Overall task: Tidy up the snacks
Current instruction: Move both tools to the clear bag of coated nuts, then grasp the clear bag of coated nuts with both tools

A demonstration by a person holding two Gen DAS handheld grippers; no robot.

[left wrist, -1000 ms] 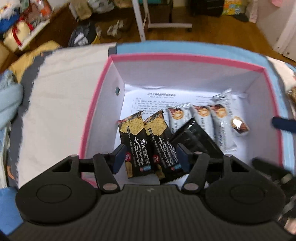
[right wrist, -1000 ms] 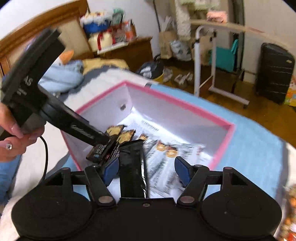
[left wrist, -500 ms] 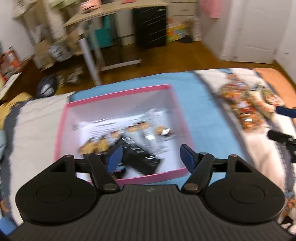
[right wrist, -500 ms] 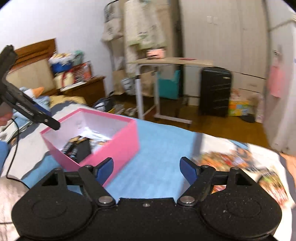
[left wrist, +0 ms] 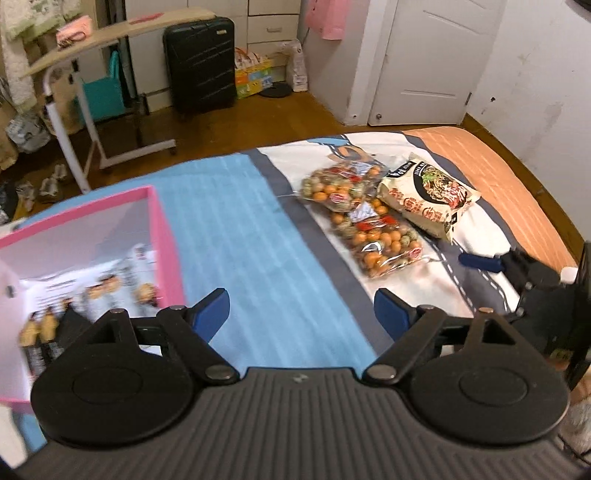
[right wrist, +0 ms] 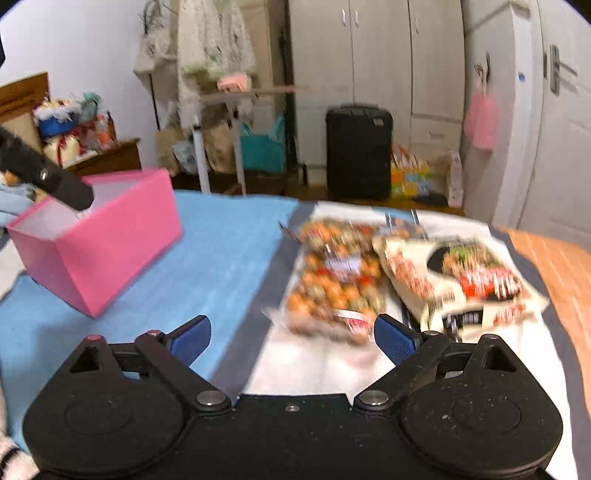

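A pink box (left wrist: 162, 236) stands at the left on the blue bed cover, with blurred snack packs (left wrist: 103, 291) lying inside. My left gripper (left wrist: 301, 314) hovers over the blue cover beside the box, its jaws opening with nothing between them. Two clear bags of coloured nuts (left wrist: 384, 243) and a cream noodle pack (left wrist: 428, 195) lie to the right. My right gripper (right wrist: 293, 338) hangs just before the nut bags (right wrist: 336, 277), jaws opening and empty. Its blue fingertip (left wrist: 478, 260) shows near the right edge of the left wrist view.
A black suitcase (left wrist: 199, 59), a rolling side table (left wrist: 110, 33) and a white door (left wrist: 436, 55) stand beyond the bed's far edge. An orange cover (left wrist: 498, 177) lies at the far right. The pink box (right wrist: 110, 247) is left of the right gripper.
Both grippers swung right, away from the pink box and toward the snack bags, and their jaws widened. The black pack seen between the right fingers is gone from them.
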